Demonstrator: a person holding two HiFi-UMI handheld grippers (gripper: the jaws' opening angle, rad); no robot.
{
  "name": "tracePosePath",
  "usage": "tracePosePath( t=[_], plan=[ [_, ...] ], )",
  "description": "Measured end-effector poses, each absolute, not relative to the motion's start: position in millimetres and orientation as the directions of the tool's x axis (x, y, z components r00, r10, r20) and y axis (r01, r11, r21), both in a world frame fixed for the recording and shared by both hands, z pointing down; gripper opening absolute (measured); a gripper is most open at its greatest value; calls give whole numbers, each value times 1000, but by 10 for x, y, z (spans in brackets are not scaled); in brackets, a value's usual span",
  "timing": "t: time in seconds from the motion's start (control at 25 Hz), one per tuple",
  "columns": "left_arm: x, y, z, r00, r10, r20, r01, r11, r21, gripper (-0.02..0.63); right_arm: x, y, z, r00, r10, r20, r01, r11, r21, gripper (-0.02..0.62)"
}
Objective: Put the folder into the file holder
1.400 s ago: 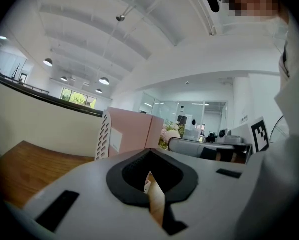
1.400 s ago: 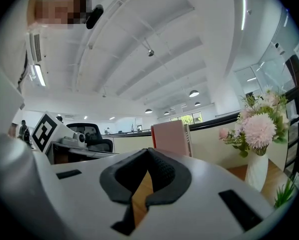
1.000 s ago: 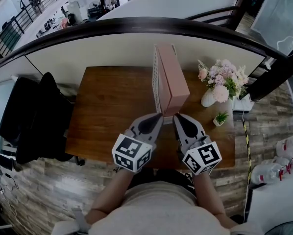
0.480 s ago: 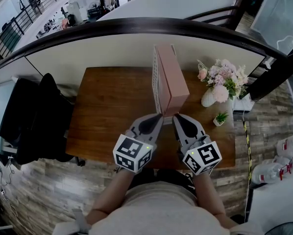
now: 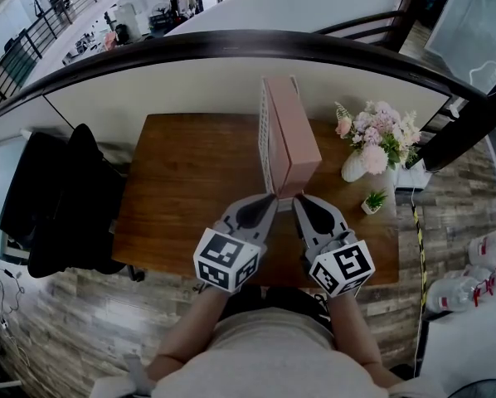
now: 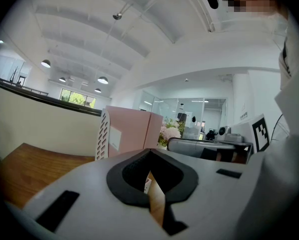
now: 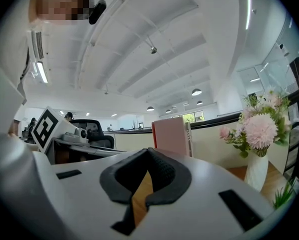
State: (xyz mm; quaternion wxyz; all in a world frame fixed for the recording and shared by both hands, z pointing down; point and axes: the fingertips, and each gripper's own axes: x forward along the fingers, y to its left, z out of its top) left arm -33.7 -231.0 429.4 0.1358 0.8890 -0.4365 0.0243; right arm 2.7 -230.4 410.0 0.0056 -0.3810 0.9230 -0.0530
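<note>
Left tool (image 5: 269,197) and right tool (image 5: 299,199) are both pinched together with nothing in either. Tips sit just beside the near end of the pink box-shaped folder (image 5: 296,135). I read it as already standing in the white perforated file holder (image 5: 265,143) on the brown wooden tabletop (image 5: 190,181). If so, I'd back straight off with no side nudge, since it's tall and narrow. Count: two tools, one folder, one holder, one white vase of pink flowers (image 5: 376,143), one small green potted plant (image 5: 372,200).

On the counter (image 5: 182,189), flower vase (image 5: 353,166) and potted plant (image 5: 373,200) stand right of the file holder (image 5: 291,135), left gripper (image 5: 268,198) and right gripper (image 5: 300,200) just before it.
</note>
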Motion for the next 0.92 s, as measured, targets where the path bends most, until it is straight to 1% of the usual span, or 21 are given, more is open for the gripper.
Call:
tracePosePath(
  t=[0.48,0.92],
  plan=[
    [-361,-2290,4271,611,-777,150,-786,-574,232,11,19,-2253,4126,-712,-700,53,-702,708,-81,9],
    [-349,-2271,4219,612,-779,138,-785,-575,233,11,44,-2235,4237,-703,-707,71,-710,697,-100,9]
  ],
)
